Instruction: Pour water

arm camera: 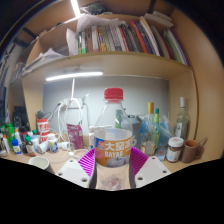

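Bottle (112,155) with a purple label bearing white characters, unreadable, sits clenched between both fingers (86,162).

The claw (111,158) points straight ahead, level, its two fingers reaching forward side by side. Both purple pads (87,160) press in against the sides of a labelled can (112,153), one on the left of it, one on the right, with no gap showing at either pad. The can sits upright between the fingers, gripped around its lower half, and hides the fingertips behind it.
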{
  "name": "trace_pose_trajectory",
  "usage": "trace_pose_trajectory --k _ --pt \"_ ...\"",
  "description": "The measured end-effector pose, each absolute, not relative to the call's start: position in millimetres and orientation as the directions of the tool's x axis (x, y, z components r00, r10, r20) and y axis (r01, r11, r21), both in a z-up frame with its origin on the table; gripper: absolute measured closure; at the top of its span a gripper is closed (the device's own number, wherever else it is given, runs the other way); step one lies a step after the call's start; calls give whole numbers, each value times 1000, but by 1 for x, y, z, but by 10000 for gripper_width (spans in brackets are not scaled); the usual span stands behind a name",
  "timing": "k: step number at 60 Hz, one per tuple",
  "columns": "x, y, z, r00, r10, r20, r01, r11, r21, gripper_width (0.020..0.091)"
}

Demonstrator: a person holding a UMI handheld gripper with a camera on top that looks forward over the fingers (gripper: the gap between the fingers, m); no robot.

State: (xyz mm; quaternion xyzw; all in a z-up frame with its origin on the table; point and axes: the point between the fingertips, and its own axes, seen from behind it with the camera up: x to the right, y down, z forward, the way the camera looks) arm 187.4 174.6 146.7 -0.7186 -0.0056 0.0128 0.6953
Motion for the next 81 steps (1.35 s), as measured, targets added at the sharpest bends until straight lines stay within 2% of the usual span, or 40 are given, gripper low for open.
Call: trace_pose_trajectory --k 7,13,24,31,33,37,38,41,50,63,81 --pt "186 183 111 999 34 41 44 -70 -997 637" --pt "185 179 115 997 33 63 64 -15 -998 625" --pt "189 180 114 999 40 27 28 -13 -1000 590" --pt "188 180 111 998 61 20 24 -60 -998 512" --pt "188 178 106 998 64 8 15 -97 -995 444" --pt "185 170 101 997 78 -17 -6 -143 -990 257" --pt "186 169 99 997 80 -17 -6 -141 -990 243" --pt "185 159 99 996 90 -7 6 -148 -989 266" --pt "193 113 108 997 70 13 23 -145 -989 254" --pt "193 4 124 998 58 -12 -6 -102 -995 259" --pt "179 -131 101 997 60 -38 -30 -121 -992 254"
